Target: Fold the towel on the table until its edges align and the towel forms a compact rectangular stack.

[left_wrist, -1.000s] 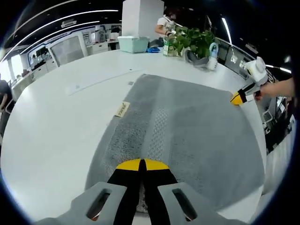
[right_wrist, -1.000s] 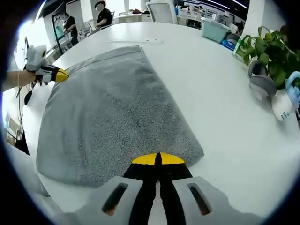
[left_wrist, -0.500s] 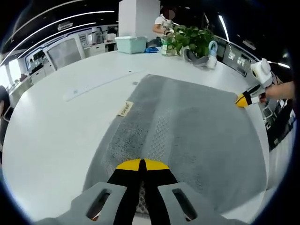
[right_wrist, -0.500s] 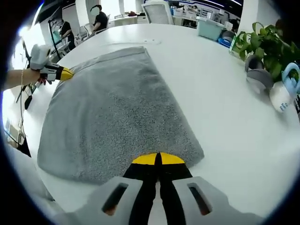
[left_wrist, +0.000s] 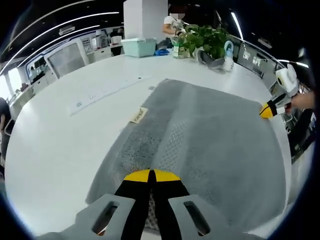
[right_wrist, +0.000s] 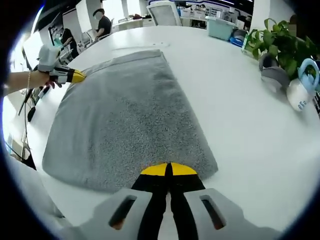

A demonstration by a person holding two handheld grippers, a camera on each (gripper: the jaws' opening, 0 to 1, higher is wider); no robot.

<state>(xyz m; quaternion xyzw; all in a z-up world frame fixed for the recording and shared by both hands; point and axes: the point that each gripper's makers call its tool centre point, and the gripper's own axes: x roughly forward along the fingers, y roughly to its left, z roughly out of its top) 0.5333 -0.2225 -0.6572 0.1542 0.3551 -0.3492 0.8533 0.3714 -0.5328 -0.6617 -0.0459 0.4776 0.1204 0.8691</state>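
In the left gripper view, our left tool (left_wrist: 150, 176) rises from the bottom centre, its yellow-tipped jaws pressed together on the near edge of the grey towel (left_wrist: 200, 140). The towel spreads from there toward the upper right of the frame over the white table (left_wrist: 55, 140), with a woven band running up its middle and a small label (left_wrist: 139, 115) at its left edge. At the right of the frame the right tool (left_wrist: 267, 110) sits at the towel's other near corner, its tip touching the cloth. A potted plant (left_wrist: 202, 41) and a pale green bin (left_wrist: 140, 47) stand at the top, well apart from the towel.

In the right gripper view, our right tool (right_wrist: 168, 170) comes up from the bottom centre, jaws clenched on the towel's (right_wrist: 125, 115) edge. The cloth lies flat toward the upper left, where the left tool (right_wrist: 75, 76) pinches its corner. The plant (right_wrist: 280, 42) and a white-and-blue watering can (right_wrist: 300, 90) sit at the upper right on the bare table (right_wrist: 240, 125).

We judge this to be the start of a fold: both corners of one edge are gripped and the towel appears to be one wide layer. Next we would need to lift both tools evenly, carry the edge across to the opposite edge, and match the corners before letting go.
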